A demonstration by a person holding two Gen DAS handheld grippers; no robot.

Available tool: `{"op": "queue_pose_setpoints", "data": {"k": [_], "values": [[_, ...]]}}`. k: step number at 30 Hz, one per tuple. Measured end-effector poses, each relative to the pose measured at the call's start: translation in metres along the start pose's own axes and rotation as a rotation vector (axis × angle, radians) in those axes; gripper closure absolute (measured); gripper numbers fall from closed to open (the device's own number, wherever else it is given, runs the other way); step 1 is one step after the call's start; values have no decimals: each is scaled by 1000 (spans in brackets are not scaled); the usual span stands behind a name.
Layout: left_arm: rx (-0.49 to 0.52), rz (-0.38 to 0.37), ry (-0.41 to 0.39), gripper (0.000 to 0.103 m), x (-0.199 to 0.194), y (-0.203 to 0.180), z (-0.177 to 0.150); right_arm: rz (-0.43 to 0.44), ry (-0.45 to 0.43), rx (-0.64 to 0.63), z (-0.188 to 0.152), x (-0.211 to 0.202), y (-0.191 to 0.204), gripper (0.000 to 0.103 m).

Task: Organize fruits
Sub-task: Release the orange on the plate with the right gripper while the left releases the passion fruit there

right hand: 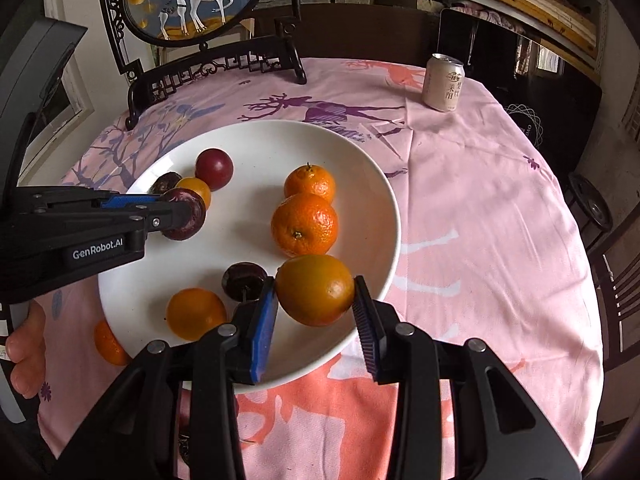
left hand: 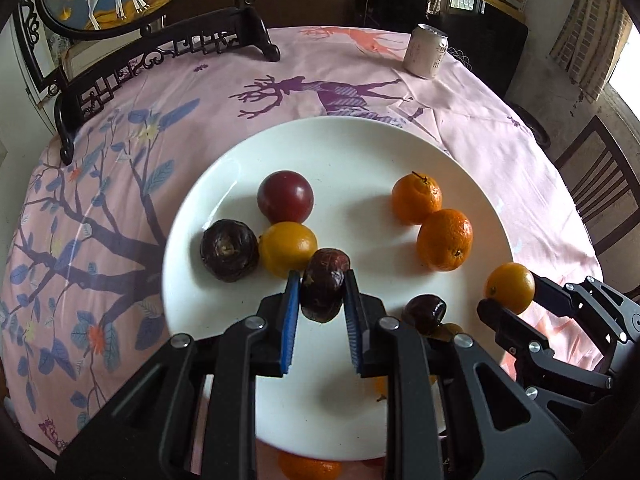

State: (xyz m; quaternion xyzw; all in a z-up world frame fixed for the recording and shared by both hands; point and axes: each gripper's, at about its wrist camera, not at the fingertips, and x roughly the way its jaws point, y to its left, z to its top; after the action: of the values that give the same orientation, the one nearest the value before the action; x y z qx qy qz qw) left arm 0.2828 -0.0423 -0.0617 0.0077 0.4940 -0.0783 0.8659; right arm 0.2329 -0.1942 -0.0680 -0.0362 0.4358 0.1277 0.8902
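Currently a wrinkled dark purple passion fruit [left hand: 323,285] is pinched by the left gripper [left hand: 322,304] above the wide white ceramic plate [left hand: 344,140], while a smooth orange-yellow round fruit [right hand: 315,289] is clamped in the right gripper [right hand: 316,312] over the plate's near rim. Each should be lowered gently beside its like before release, so that nothing is sent rolling. Two tangerines [right hand: 305,224], a red plum [left hand: 285,197] and loose fruit crowd the landing spots; a pale drink can [left hand: 425,51] stands well apart.
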Motion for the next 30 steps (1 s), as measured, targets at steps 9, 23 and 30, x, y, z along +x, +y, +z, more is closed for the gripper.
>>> {"op": "queue_pose_setpoints", "data": {"k": [9, 23, 30], "values": [[-2, 147, -227, 24, -63, 1, -22, -48, -89, -31, -8, -31, 8, 37], [-1, 115, -354, 23, -145, -9, -97, -34, -202, -66, -63, -113, 44, 22], [0, 99, -354, 23, -152, -13, -120, -31, -223, -62, -82, -132, 52, 13]]}}
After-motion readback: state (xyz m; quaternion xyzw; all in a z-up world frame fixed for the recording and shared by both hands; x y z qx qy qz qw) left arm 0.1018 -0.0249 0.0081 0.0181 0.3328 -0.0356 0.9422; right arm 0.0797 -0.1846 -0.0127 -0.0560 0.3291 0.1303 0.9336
